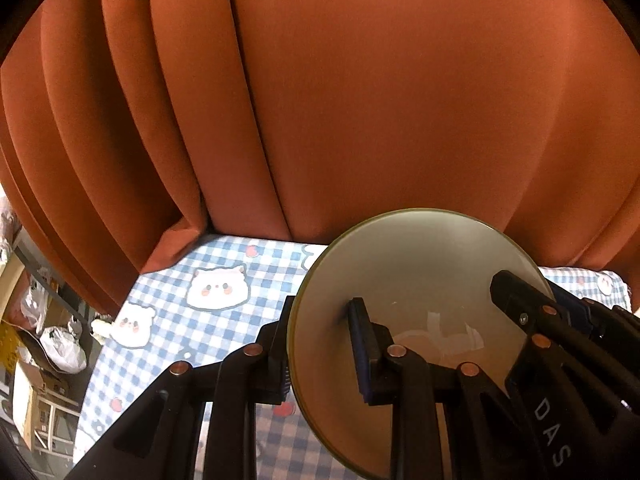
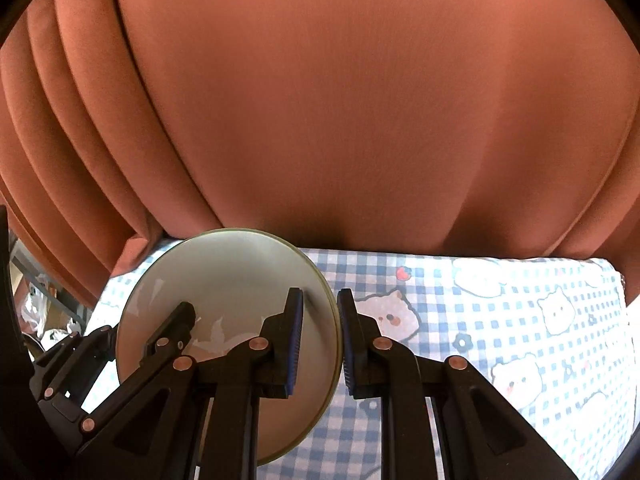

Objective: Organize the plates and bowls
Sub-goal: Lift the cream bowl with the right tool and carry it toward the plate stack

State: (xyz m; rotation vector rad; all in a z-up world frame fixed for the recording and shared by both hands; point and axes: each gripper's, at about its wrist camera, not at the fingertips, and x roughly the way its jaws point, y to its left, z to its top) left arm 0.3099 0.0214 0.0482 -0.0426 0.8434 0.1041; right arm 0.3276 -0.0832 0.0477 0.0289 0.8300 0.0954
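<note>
Both grippers are on the one plate [image 1: 416, 280] right now, and it hangs clear above the table [image 1: 168, 344], tilted so its pale face looks toward the cameras; the left gripper [image 1: 320, 344] has its fingers [image 1: 362, 344] clamped on the plate's left rim, one blue-padded finger pressed on the inner face, its partner behind the edge; over on the other side the right gripper [image 2: 320, 340] bites the right rim the same way, its fingers [image 2: 294, 336] closed tight with the thin greenish edge sandwiched between the pads; in the right wrist view the left gripper shows across the plate, dark and angular, gripping the far rim; in the left wrist view the right gripper reaches in from the right edge likewise; the plate's face is light grey-cream with a faint white pattern near its middle; below it the table wears a blue-and-white checked cloth [image 2: 500, 320] printed with white cartoon cats and small red fruits; behind the table a pleated rust-orange curtain [image 1: 360, 100] fills the background; off the table's left edge there are bags and clutter [image 1: 60, 344], too blurred to name.
</note>
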